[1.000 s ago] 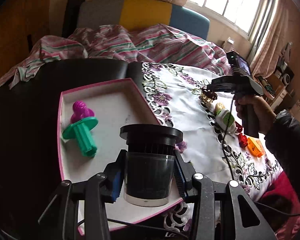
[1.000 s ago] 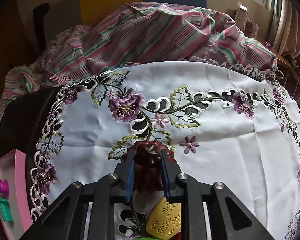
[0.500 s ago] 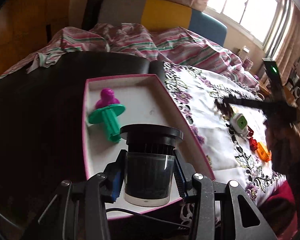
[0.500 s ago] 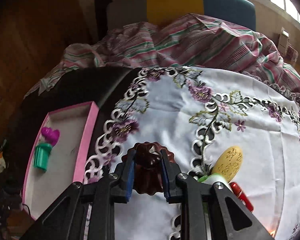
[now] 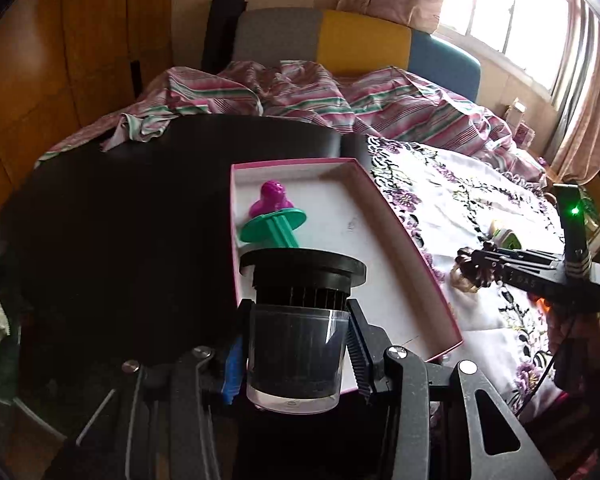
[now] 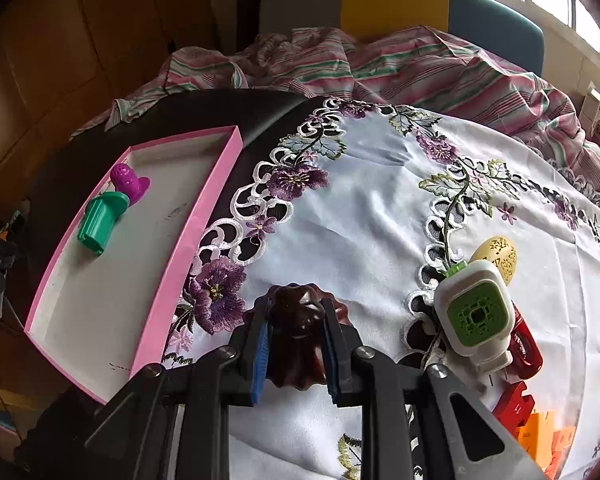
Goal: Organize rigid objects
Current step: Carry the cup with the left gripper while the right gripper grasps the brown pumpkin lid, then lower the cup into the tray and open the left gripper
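Left gripper (image 5: 298,354): fingers clamped on clear plastic cup with black ribbed lid (image 5: 298,320), held over near end of pink-rimmed white tray (image 5: 404,240). Cup rigid, light, smooth-walled, likely slippery; you keep hold on body below lid.

Right gripper (image 6: 296,354): fingers clamped on dark brown fluted mould (image 6: 300,340), above embroidered cloth (image 6: 360,208). Stiff, ridged; grip secure.

Versus earlier frame: right gripper nearer tray; tray more fully in right view.

My right gripper (image 6: 296,354) clamps a dark brown fluted mould (image 6: 298,340) above the embroidered cloth (image 6: 364,216). Pink tray (image 6: 168,280) lies to my left.
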`<state>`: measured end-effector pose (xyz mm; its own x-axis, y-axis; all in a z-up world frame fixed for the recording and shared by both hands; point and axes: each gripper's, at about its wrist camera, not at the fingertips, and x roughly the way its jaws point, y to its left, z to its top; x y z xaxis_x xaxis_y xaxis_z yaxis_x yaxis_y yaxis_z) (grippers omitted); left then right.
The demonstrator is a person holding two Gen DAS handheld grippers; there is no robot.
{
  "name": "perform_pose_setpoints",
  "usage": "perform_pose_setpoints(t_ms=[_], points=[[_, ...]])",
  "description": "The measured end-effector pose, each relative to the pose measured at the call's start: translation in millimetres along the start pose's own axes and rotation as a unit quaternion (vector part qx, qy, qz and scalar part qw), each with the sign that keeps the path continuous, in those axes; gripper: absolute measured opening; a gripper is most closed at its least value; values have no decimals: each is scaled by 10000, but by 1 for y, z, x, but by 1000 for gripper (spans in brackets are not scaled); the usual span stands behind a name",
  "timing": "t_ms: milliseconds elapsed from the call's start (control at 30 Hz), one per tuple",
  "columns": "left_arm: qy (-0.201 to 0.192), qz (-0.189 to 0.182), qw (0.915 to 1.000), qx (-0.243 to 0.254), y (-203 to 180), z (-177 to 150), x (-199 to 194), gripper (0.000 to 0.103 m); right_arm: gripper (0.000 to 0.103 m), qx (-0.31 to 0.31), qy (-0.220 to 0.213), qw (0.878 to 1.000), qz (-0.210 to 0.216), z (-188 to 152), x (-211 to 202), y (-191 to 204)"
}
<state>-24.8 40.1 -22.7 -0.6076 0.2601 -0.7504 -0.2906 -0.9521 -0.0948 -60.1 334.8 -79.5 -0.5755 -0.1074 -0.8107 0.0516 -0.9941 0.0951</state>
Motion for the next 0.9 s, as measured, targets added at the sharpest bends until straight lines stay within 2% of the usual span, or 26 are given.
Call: perform_pose_setpoints(t_ms=[300,433,567,700,900], points=[[34,95,9999,77,-2,-4,-1,45,22,85,-13,10000,49,1,0,-3],[86,21,9999,65,-4,-3,2,45,22,104,-1,9999,63,1,0,-4],[209,-212,9995,-101,-3,3,10,45,22,122,4,9999,46,1,0,-4],[248,-528,9976,-376,2,20,23,45,22,132,16,9999,53,2,0,-5],[58,-693,9971,-311,-5,63,46,45,22,157,24,9999,55,3,1,-5]])
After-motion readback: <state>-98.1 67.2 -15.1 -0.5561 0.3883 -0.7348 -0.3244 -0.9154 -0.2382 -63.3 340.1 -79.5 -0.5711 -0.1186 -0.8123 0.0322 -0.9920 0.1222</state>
